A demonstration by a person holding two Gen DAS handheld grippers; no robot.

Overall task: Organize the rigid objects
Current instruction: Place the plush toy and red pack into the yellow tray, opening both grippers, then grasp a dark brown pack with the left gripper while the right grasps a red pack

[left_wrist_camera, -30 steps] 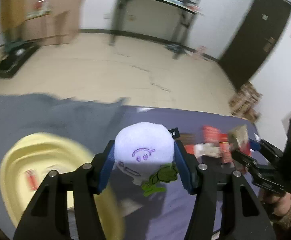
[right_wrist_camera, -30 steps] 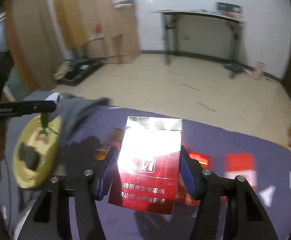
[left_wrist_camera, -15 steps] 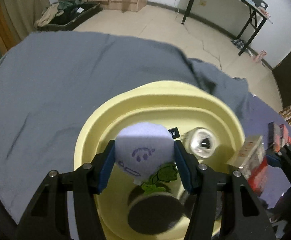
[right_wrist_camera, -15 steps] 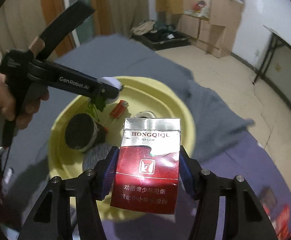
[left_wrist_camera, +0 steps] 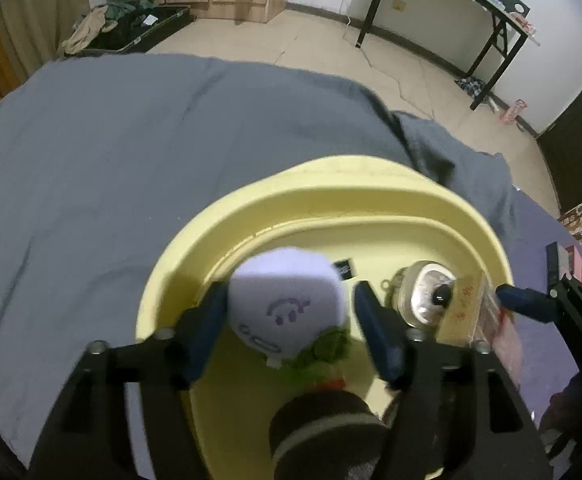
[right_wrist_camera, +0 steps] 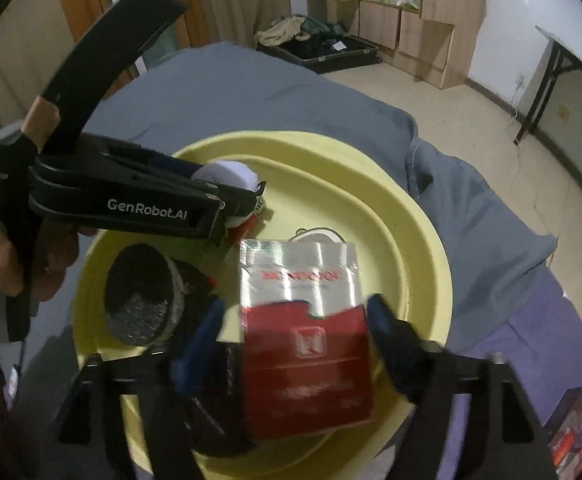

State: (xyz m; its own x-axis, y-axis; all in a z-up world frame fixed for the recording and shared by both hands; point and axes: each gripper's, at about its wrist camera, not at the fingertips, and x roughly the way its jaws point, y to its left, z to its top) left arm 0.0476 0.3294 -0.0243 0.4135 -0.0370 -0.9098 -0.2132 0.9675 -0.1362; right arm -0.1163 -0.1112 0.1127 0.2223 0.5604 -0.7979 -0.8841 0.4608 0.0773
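left gripper (left_wrist_camera: 287,322): just spread, clear of white plush toy (left_wrist_camera: 287,304) | right gripper (right_wrist_camera: 295,344): just spread around red cigarette pack (right_wrist_camera: 305,344), long axis along fingers | both directly above yellow basin (left_wrist_camera: 291,184) | next: withdraw upward

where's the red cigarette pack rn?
Right wrist view: the pack sits between the right hand-held gripper's just-opened jaws, over the yellow basin, right of the black roll.

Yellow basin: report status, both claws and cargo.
Left claw jaws just opened, white plush loose between them. Right claw just opened, red pack dropping free. Both over yellow basin. Black puck already inside.
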